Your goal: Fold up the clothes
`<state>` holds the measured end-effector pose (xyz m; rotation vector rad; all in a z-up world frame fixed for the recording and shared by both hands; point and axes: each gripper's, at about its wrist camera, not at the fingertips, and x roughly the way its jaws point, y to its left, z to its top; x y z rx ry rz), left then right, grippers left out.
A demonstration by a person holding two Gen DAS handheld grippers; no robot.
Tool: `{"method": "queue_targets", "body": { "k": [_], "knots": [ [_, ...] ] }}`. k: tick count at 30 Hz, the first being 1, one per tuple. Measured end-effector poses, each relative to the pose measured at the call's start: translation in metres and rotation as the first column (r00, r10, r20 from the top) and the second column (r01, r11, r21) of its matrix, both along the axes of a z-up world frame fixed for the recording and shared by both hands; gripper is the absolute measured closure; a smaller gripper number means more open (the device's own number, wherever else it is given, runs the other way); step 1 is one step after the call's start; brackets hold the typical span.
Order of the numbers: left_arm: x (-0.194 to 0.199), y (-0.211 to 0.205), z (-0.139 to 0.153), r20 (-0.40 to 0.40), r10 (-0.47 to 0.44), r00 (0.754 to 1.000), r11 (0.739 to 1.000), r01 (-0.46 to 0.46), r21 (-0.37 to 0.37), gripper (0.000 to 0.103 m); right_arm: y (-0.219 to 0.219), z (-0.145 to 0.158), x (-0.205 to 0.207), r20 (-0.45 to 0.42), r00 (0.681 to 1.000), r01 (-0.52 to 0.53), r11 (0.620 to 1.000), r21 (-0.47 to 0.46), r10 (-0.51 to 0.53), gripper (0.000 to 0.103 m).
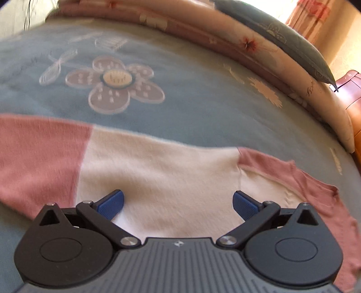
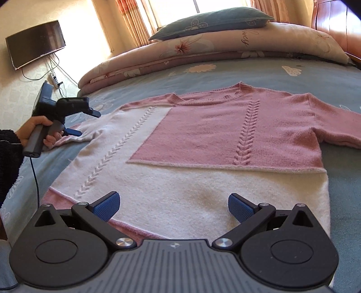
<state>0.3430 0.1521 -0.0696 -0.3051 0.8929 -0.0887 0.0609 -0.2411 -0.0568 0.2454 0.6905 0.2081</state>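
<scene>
Through the left wrist camera I see my left gripper with its blue ribbed pads spread wide and nothing between them, hovering just over the cream part of a pink-and-cream knitted sweater. The picture is smeared by motion. The sweater lies across a pale blue bedsheet printed with large flowers. Along the far edge sits a rolled pink floral quilt with a dark grey-blue pillow on top of it.

Through the right wrist camera my right gripper is likewise spread wide and empty, poised above the sweater's cream lower hem. From here the sweater lies flat on the bedsheet, front up, neckline pointing toward the quilt and pillow; its right sleeve stretches out to the side. At the left, a hand in a dark fuzzy sleeve holds the left gripper over the sweater's left sleeve area, fingers apart. A dark flat television hangs on the cream wall, with orange curtains at the window.
</scene>
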Motion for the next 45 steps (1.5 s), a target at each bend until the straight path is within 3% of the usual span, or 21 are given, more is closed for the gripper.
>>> {"method": "queue_targets", "body": {
  "k": [5, 7, 11, 15, 24, 31, 35, 37, 40, 45],
  "knots": [
    [0.011, 0.015, 0.009, 0.015, 0.111, 0.994, 0.993, -0.112, 0.044, 0.001, -0.002, -0.003, 0.002, -0.012, 1.000, 0.002, 1.000, 0.002, -0.002, 0.000],
    [0.013, 0.008, 0.015, 0.024, 0.091, 0.996, 0.995, -0.092, 0.045, 0.001, -0.003, -0.003, 0.002, -0.012, 1.000, 0.005, 1.000, 0.007, -0.005, 0.000],
    [0.020, -0.028, 0.013, -0.018, 0.015, 1.000, 0.980, -0.011, 0.198, 0.001, 0.001, -0.004, 0.002, -0.009, 1.000, 0.004, 1.000, -0.015, -0.004, 0.000],
    [0.031, -0.046, -0.003, -0.030, 0.043, 0.999, 0.960, -0.033, 0.277, 0.001, 0.007, -0.005, 0.001, -0.005, 1.000, -0.007, 0.998, -0.063, 0.007, 0.000],
    [0.058, -0.038, 0.003, -0.015, 0.131, 0.991, 0.957, -0.122, 0.265, 0.001, 0.009, -0.007, 0.002, -0.010, 1.000, -0.017, 0.996, -0.087, 0.017, 0.000],
    [0.018, 0.012, 0.026, 0.027, 0.092, 0.995, 0.983, -0.095, 0.157, 0.001, 0.007, -0.006, 0.001, -0.013, 1.000, -0.013, 0.997, -0.072, 0.012, 0.000],
    [0.012, 0.050, 0.009, -0.021, 0.117, 0.993, 0.990, -0.116, 0.076, 0.001, 0.009, -0.006, 0.001, -0.012, 1.000, -0.011, 0.997, -0.082, 0.010, 0.000],
    [0.012, 0.061, 0.001, -0.007, 0.137, 0.991, 0.989, -0.136, 0.063, 0.001, 0.010, -0.007, 0.001, -0.011, 1.000, -0.013, 0.996, -0.093, 0.012, 0.000],
    [0.019, 0.065, -0.001, 0.034, 0.152, 0.988, 0.986, -0.154, 0.068, 0.001, 0.012, -0.009, 0.002, -0.008, 1.000, -0.018, 0.994, -0.107, 0.017, 0.000],
    [0.043, 0.062, -0.006, 0.059, 0.145, 0.988, 0.977, -0.152, 0.147, 0.001, 0.015, -0.012, 0.003, 0.001, 1.000, -0.030, 0.990, -0.140, 0.031, 0.000]
  ]
}}
